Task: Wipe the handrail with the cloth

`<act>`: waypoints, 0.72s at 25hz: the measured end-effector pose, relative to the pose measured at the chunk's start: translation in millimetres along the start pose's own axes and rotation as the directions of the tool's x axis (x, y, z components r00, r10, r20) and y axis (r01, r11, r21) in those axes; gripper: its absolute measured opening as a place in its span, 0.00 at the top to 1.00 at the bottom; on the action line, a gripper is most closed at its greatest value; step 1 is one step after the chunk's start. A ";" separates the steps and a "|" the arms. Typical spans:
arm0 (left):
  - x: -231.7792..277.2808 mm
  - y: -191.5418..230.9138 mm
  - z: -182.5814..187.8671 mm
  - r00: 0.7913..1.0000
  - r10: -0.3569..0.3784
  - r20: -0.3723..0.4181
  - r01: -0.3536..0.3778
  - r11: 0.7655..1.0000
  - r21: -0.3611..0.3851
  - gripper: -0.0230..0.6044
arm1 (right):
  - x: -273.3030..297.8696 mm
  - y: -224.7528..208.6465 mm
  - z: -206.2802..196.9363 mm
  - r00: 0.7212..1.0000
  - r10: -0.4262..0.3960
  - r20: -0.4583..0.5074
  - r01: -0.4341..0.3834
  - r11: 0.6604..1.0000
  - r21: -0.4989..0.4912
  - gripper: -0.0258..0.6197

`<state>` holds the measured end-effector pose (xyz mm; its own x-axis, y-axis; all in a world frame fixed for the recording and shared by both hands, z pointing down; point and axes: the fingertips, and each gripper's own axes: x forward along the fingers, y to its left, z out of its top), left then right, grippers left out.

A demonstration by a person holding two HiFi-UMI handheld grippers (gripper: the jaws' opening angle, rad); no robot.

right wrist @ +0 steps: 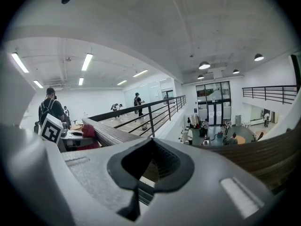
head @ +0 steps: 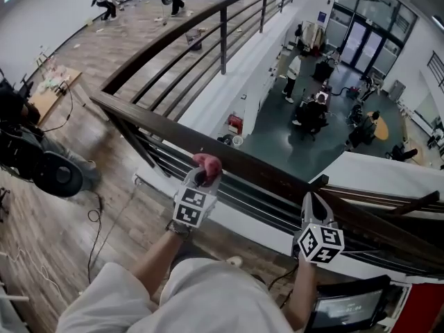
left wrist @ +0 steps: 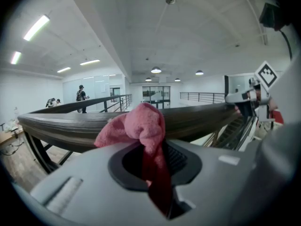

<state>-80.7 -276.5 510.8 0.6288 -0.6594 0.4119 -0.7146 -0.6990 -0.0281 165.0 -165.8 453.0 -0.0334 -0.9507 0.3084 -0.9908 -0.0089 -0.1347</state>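
Bright, even indoor light comes from long fluorescent ceiling strips (left wrist: 36, 27) and round ceiling lamps (left wrist: 155, 70), and the strips are slightly blown out. Shadows are soft. Tall glass doors (right wrist: 214, 102) show pale. Both gripper views are fisheye with black corners, so the dark wooden handrail (left wrist: 70, 121) bows. The pink terry cloth (left wrist: 141, 126) is sharp, its lower fold shadowed dark red.

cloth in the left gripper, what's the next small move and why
Probably slide the left gripper a little leftward along the handrail, keeping the cloth pressed on it. Its jaws are shut on the pink cloth, which sits on the rail's top, and the right gripper rests by the rail to its right.
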 end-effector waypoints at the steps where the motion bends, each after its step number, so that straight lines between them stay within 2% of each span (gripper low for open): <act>1: 1.2 -7.6 0.3 1.000 -0.012 0.001 0.012 1.000 0.006 0.86 | -0.8 -0.7 -1.2 1.000 0.002 -0.002 -0.002 1.000 0.000 0.96; 6: 7.8 -53.2 7.7 0.994 -0.108 -0.004 0.108 0.993 0.049 0.86 | -6.1 -5.3 -0.3 1.000 0.005 -0.007 -0.005 1.000 -0.001 0.96; 10: 12.2 -90.7 12.9 0.978 -0.210 -0.013 0.210 0.975 0.075 0.86 | -6.8 -4.2 1.4 1.000 0.000 -0.009 0.000 1.000 0.005 0.96; 14: 18.1 -133.9 17.3 0.944 -0.330 -0.024 0.331 0.937 0.113 0.86 | -6.1 -4.4 1.9 1.000 -0.023 -0.007 0.023 1.000 0.010 0.96; 18: 20.5 -169.8 19.3 0.895 -0.443 -0.039 0.444 0.884 0.147 0.86 | -7.7 -4.6 -0.6 0.998 -0.055 -0.009 0.056 0.998 0.020 0.96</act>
<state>59.5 -176.6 506.4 0.8681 -0.2699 0.4167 -0.3073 -0.9513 0.0240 169.7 -158.3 451.7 0.0204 -0.9460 0.3234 -0.9883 -0.0680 -0.1366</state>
